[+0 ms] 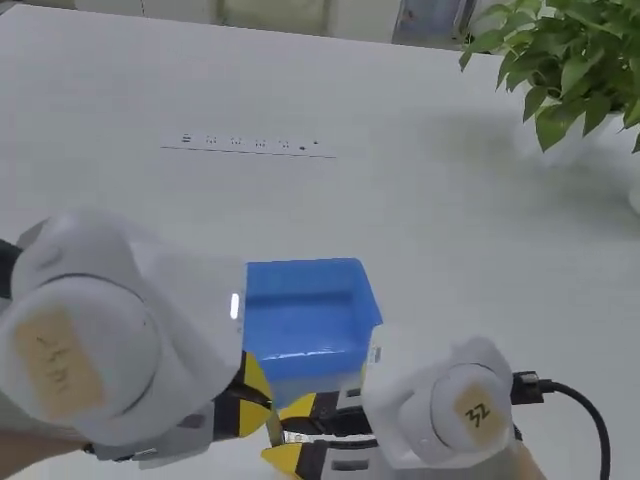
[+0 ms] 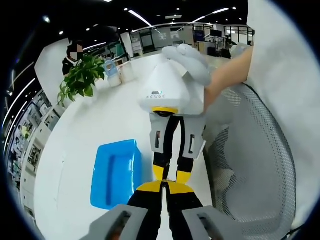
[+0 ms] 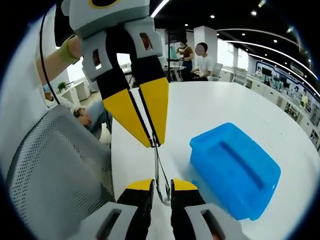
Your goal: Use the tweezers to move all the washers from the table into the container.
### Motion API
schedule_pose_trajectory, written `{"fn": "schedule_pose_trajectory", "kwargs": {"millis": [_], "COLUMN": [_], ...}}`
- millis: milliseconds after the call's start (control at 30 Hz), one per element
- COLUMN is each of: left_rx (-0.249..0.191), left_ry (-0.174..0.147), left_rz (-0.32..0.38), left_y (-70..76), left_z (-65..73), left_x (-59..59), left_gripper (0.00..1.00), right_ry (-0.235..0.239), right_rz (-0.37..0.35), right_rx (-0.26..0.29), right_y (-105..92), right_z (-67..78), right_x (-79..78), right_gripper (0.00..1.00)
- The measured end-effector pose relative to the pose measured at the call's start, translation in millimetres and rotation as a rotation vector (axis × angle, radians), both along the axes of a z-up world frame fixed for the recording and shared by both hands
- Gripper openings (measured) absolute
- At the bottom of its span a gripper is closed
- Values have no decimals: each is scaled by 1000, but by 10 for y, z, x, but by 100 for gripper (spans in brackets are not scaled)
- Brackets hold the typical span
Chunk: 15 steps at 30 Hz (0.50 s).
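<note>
Head view has the white table (image 1: pixel 450 230) spread under both sets of fingers and far past their tips. In the right gripper view a grey mesh chair (image 3: pixel 55 165) fills the space on the left of the fingers, off the table's edge. A leafy plant (image 1: pixel 570 60) stands well beyond the fingertips, at the table's far right. The blue container (image 1: pixel 310 305) sits on the table just past the point where the two sets of fingertips meet. It lies to the left of the left gripper's fingers in that gripper's own view and to the right of the right gripper's fingers in the right gripper view.

The left gripper (image 3: pixel 154 142) reaches in from the top of the right gripper view, its yellow tips pinched together on the upper end of the tweezers (image 3: pixel 158 167). The right gripper (image 3: pixel 161 186) points straight at it, tip to tip. Its fingers are only narrowly apart, and the lower end of the tweezers sits in the slot between them. I cannot tell whether the pads press on the metal. A black cable (image 1: pixel 585 415) loops away behind the right gripper.

Far beyond all the fingertips, a row of small specks (image 1: pixel 250 143) lies on the table, too small to tell as washers.
</note>
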<state>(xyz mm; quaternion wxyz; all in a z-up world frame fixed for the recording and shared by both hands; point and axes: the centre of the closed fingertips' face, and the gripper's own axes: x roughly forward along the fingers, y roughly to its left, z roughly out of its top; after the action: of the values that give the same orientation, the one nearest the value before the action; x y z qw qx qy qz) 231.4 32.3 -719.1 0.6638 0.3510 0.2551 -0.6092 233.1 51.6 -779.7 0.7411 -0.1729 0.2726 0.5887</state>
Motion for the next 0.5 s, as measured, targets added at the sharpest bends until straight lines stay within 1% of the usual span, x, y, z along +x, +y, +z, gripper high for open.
{"fn": "schedule_pose_trajectory", "kwargs": {"millis": [100,167,233,300,333,367,400,467,500], "left_rx": [1,0,-5,-14,-19,-26,-37,-54,-70], "left_ry": [5,10,16,10,13,28,31,40,39], "left_rz": [-8,-12,-15,-7,-3,37,71,100,143], "left_y": [-20,-34,-52,-66,-68,-55,-42,-13,26], "left_z": [3,4,4,7,7,6,10,19,30], "left_x": [-1,-3,-8,10,15,43,75,104,153], "left_gripper": [0,0,0,0,0,1,4,12,13], "right_ry": [-26,-40,-52,-24,-10,-7,-1,11,14], "right_rz": [18,22,10,4,-7,-16,-20,-39,-44], "right_rx": [7,-8,-22,-6,-1,3,4,9,12], "right_y": [43,42,12,13,11,1,-5,-26,-32], "right_z": [73,76,53,53,51,51,51,51,51], "right_x": [-21,-8,39,36,34,42,37,42,44], "right_gripper": [10,9,4,4,3,3,3,3,2]}}
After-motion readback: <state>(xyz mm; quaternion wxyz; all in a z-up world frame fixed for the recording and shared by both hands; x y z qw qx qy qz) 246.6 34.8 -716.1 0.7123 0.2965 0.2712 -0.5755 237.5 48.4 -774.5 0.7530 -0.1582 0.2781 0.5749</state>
